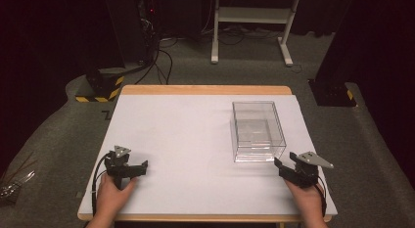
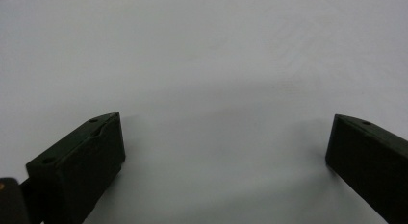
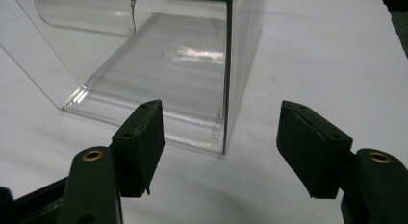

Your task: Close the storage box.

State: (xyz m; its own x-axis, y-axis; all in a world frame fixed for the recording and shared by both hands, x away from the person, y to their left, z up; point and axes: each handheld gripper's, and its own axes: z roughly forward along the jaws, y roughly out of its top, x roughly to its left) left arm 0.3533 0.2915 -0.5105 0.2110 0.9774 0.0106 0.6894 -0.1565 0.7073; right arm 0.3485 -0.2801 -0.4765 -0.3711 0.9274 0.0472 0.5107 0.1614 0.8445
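A clear plastic box (image 1: 258, 130) stands on the white table top (image 1: 186, 135), right of centre. It looms close in the right gripper view as the clear box (image 3: 159, 65), with its near corner edge just beyond the jaws. My right gripper (image 1: 283, 168) rests near the table's front right, open and empty, just below the box; its jaws (image 3: 221, 137) stand wide apart. My left gripper (image 1: 139, 168) lies at the front left, held by a hand, also open with nothing between its jaws (image 2: 226, 147), over bare table.
The table has a wooden rim (image 1: 205, 89) at the far edge. Beyond it on the grey carpet are a white desk frame (image 1: 252, 22), cables, a black stand with yellow-black striped base (image 1: 100, 88), and a dark post base (image 1: 333, 91) at right.
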